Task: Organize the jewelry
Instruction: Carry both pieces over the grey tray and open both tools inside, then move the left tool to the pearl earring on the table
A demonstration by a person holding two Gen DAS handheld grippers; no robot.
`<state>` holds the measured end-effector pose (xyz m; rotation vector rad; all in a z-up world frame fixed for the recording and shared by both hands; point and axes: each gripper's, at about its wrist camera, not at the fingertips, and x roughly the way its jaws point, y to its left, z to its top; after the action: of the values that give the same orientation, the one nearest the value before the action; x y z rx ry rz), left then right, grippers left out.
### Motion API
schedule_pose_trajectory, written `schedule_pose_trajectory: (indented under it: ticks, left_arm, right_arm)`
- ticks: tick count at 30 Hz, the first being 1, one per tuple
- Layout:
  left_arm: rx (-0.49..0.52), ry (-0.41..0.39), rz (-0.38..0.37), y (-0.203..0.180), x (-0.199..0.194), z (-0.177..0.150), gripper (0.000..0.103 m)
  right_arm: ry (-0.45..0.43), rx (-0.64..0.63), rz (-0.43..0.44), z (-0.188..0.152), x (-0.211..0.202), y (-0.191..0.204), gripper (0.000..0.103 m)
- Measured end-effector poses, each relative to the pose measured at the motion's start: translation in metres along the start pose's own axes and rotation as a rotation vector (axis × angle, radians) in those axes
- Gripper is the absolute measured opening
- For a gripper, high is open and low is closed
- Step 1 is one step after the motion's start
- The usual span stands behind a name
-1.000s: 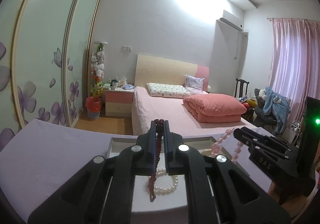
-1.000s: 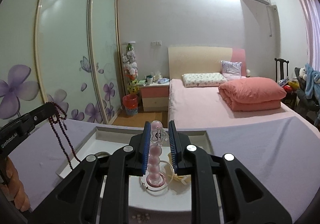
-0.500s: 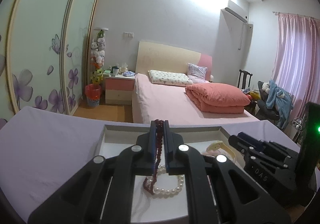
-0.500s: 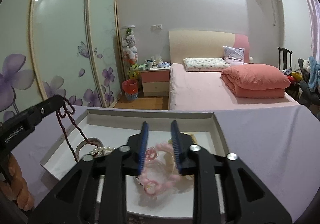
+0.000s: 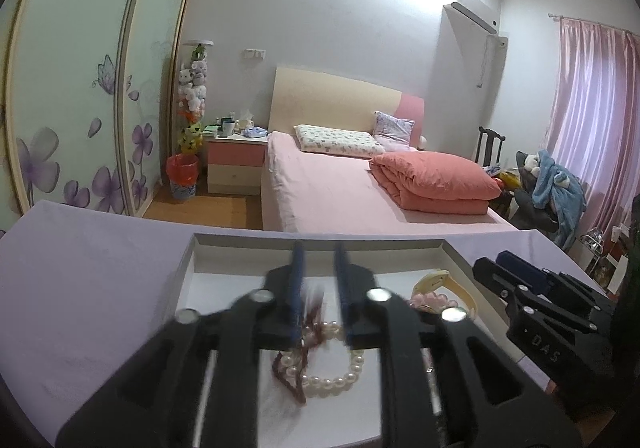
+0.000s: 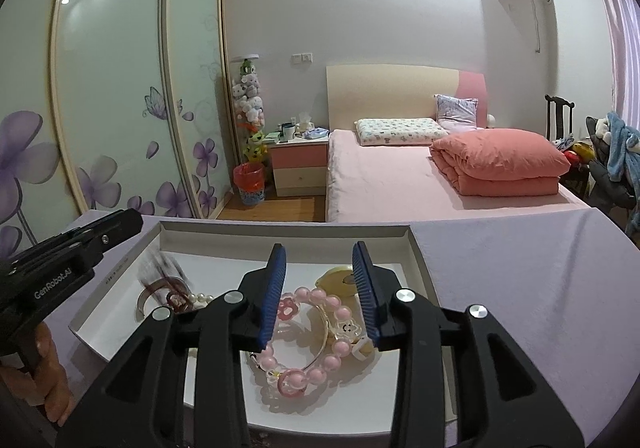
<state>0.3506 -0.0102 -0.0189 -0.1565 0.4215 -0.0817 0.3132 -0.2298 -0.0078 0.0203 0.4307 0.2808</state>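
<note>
A shallow white box (image 5: 312, 244) (image 6: 280, 234) sits on the lilac table. My left gripper (image 5: 318, 260) is open above it. The dark red bead strand (image 5: 298, 364) lies blurred on a white pearl bracelet (image 5: 340, 378) inside the box. My right gripper (image 6: 320, 268) is open over the pink bead bracelet (image 6: 320, 328), which lies in the box next to a yellow watch (image 6: 340, 280). The red strand also shows in the right wrist view (image 6: 160, 280), blurred, beside a metal bangle (image 6: 142, 300).
The lilac tablecloth (image 6: 520, 288) covers the table around the box. Beyond the table's far edge are a pink bed (image 6: 400, 179), a nightstand (image 6: 298, 163) and a flower-painted wardrobe (image 6: 120, 107). The left gripper body (image 6: 60, 268) stands at the box's left side.
My left gripper opened and the dark red strand dropped onto the pearls in the box. My right gripper opened wider, with the pink bracelet lying in the box.
</note>
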Motion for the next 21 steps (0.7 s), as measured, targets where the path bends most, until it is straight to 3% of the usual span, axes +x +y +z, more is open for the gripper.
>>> schedule_pose_trajectory:
  ticks: [12, 17, 21]
  left_arm:
    - [-0.019, 0.019, 0.026, 0.01, 0.0, -0.003, 0.025]
    - [-0.018, 0.024, 0.021, 0.011, -0.021, -0.008, 0.026]
    - [-0.018, 0.043, -0.002, 0.013, -0.05, -0.021, 0.036]
  right_arm:
    - [0.0, -0.003, -0.002, 0.0, 0.001, -0.001, 0.041]
    - [0.021, -0.014, -0.001, -0.002, -0.01, -0.003, 0.041]
    - [0.055, -0.054, 0.001, -0.012, -0.032, -0.003, 0.045]
